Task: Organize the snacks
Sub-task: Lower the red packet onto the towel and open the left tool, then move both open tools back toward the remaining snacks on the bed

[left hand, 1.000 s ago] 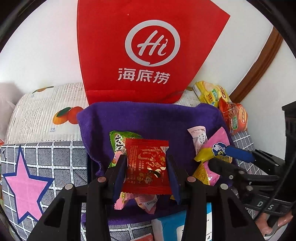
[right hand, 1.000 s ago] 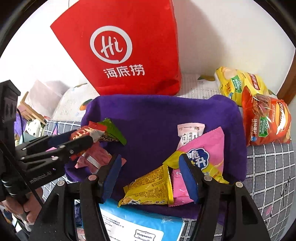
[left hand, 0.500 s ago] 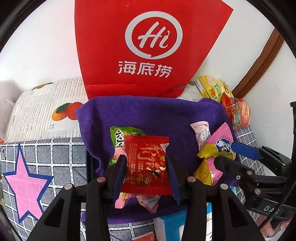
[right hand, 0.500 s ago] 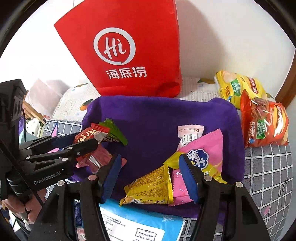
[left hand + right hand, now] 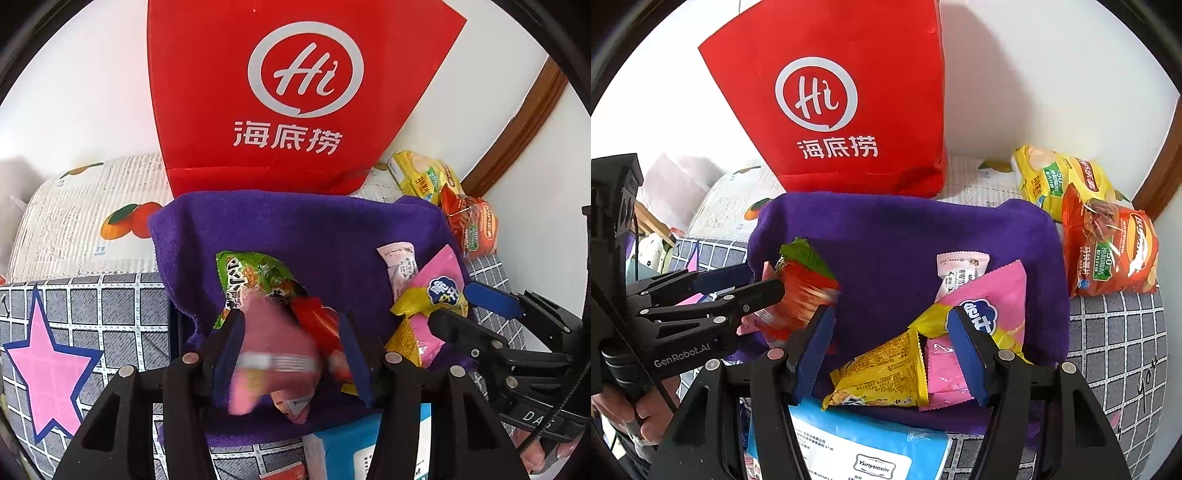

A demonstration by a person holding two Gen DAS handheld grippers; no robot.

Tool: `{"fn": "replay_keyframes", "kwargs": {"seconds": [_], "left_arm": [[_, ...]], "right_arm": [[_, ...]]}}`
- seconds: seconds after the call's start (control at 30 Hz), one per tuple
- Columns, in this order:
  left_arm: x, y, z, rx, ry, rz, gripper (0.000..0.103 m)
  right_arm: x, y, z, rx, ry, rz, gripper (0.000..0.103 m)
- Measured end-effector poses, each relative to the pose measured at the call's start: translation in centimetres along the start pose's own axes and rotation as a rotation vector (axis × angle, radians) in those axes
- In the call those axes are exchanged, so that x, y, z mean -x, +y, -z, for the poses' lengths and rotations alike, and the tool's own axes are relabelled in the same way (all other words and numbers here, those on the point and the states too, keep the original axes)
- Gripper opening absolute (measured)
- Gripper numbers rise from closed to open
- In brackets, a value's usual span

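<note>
Both grippers are matte black with angular ribbed arms, silver screw heads and blue pads on the jaws. The left gripper [image 5: 753,282] carries white "GenRobot.AI" lettering and a black cable; a bare hand [image 5: 635,413] shows beneath its handle.

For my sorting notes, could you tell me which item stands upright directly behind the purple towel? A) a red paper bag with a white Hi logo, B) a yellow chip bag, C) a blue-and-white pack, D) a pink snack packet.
A: the red paper bag with the white Hi logo stands upright against the wall just behind the purple towel, while the chip bags lie off to its right.
</note>
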State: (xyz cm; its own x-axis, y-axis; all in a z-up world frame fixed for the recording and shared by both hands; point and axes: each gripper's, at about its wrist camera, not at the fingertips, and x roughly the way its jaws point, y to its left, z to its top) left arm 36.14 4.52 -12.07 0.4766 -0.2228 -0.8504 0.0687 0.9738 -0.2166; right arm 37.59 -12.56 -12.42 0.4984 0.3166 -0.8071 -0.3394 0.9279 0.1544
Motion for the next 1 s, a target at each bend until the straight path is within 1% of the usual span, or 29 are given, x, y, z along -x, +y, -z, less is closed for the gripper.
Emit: {"fn": "replay_keyframes", "kwargs": {"seconds": [0.3, 0.4, 0.7, 0.87, 1.0], "left_arm": [[0.3, 0.2, -0.1, 0.013, -0.011, 0.003, 0.051], [0.5, 0.2, -0.1, 0.016, -0.014, 0.005, 0.051], [1.6, 0.0, -0.1, 0.016, -0.041, 0.015, 0.051], [2.2, -0.3, -0.1, 0.011, -0.053, 0.021, 0.051], [2.9, -0.6, 0.0, 0.007, -0.068, 0.024, 0.051]], "right_arm": [[0.3, 0.2, 0.0, 0.005, -0.010, 0.015, 0.064], [0.6, 0.3, 0.0, 0.005, -0.027, 0.018, 0.064], [2.6, 0.3, 0.1, -0.004, -0.145, 0.034, 0.064], [3.8, 0.4, 0.0, -0.017, -0.201, -0.001, 0.064], [4.8, 1.2, 0.1, -0.002, -0.243, 0.021, 0.064]]}}
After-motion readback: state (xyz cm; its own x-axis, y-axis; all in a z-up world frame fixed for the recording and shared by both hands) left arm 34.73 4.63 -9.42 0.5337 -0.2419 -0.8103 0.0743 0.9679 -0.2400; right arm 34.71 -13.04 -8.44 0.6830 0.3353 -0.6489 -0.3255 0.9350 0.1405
